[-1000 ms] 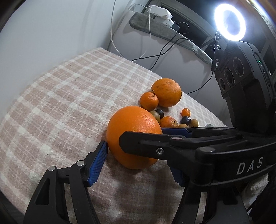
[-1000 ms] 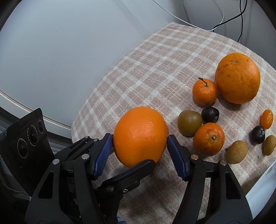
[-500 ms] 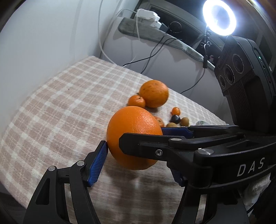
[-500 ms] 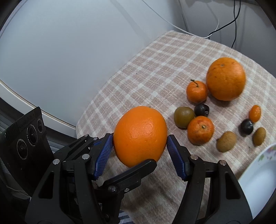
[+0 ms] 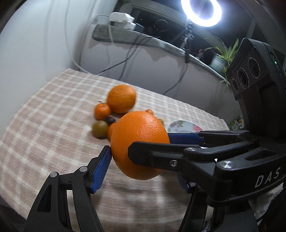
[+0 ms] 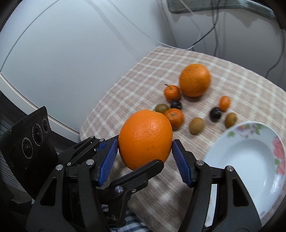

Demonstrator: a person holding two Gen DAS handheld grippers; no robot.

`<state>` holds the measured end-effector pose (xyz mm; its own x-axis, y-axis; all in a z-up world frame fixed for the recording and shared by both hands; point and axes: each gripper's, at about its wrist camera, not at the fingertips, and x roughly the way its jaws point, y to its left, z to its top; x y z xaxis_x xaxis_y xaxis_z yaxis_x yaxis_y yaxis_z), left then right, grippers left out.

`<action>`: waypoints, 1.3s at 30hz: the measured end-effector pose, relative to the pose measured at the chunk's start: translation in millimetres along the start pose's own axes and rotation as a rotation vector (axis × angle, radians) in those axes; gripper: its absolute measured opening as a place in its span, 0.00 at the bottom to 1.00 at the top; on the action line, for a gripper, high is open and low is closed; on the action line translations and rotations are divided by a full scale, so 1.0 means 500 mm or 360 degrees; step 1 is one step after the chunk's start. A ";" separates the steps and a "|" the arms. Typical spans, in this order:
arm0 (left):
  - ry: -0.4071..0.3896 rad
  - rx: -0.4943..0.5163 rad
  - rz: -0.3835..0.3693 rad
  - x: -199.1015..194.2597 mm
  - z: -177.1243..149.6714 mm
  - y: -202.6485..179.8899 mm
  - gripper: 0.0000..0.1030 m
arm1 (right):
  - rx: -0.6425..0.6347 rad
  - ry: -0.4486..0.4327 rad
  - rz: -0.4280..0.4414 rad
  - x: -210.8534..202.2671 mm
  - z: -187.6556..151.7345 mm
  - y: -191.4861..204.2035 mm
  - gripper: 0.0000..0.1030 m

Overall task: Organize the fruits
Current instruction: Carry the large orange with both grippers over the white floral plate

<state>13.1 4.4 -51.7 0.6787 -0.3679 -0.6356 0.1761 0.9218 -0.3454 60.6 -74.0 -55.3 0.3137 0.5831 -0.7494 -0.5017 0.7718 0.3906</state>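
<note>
A big orange (image 5: 141,142) is held in the air above the checked cloth by both grippers at once. My left gripper (image 5: 143,160) has its blue pads on two sides of it, and my right gripper (image 6: 145,157) clamps it from the crossing direction (image 6: 145,139). A second big orange (image 6: 194,80), small mandarins (image 6: 172,92), dark plums (image 6: 215,114) and brown-green fruits (image 6: 196,125) lie on the cloth beyond. A white flowered plate (image 6: 250,160) sits to the right.
The checked cloth (image 5: 44,125) covers a small table against a white wall. Cables (image 5: 125,60) hang behind it. A ring light (image 5: 201,10) and a potted plant (image 5: 219,58) stand at the back right. The table's near edge (image 6: 93,125) drops off at left.
Both grippers have lifted the big orange off the cloth and carried it up and to the right. The flowered plate has come into view.
</note>
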 end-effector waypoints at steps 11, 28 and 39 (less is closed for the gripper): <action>0.0068 0.0156 -0.0114 0.041 -0.003 -0.107 0.65 | 0.0100 -0.0088 -0.0101 -0.092 -0.051 -0.080 0.64; 0.0224 0.0294 -0.0185 0.099 -0.036 -0.197 0.65 | 0.0249 -0.0066 -0.0172 -0.135 -0.122 -0.176 0.64; 0.0253 0.0312 -0.0176 0.105 -0.041 -0.202 0.65 | 0.0278 -0.0046 -0.0160 -0.131 -0.127 -0.184 0.64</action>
<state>16.4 -110.6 -64.4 0.5301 -0.4678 -0.7072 0.3878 0.8755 -0.2884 35.0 -199.2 -76.1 0.3793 0.5062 -0.7745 -0.3201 0.8572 0.4035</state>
